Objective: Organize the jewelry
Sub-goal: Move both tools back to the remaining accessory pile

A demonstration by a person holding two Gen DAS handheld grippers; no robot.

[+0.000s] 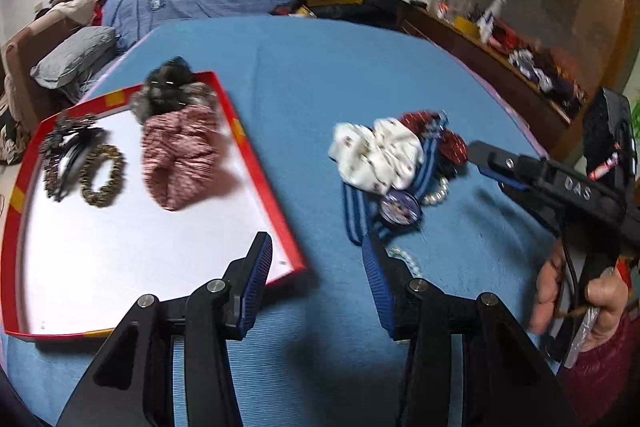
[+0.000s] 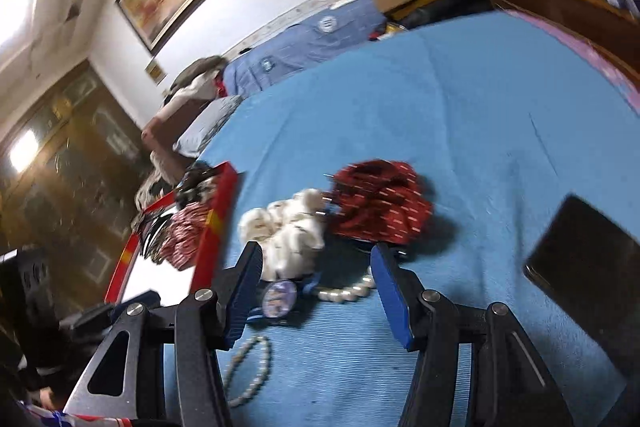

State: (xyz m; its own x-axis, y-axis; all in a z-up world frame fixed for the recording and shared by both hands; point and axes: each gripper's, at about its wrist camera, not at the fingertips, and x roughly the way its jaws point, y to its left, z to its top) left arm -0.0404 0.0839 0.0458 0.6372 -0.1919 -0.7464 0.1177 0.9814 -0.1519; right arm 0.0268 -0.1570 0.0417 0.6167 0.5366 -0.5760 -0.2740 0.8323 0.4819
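You see a soft blue cloth (image 1: 360, 75) with fine ribs, matt and a bit rough. The tray (image 1: 244, 143) has shiny red rims and a smooth white floor, like card. The pink scrunchie (image 1: 182, 155) is crinkly cloth. The white scrunchie (image 1: 380, 151) and the red scrunchie (image 2: 380, 203) are cloth too. The pearls (image 2: 348, 293) look smooth and glossy. The badge (image 1: 400, 209) has a shiny face. The gold ring (image 1: 102, 175) glitters and looks rough. Your gripper arms are matt black plastic with ribbed blue pads (image 1: 258, 275) and shiny metal screws. The phone (image 2: 588, 259) is dark and glossy.
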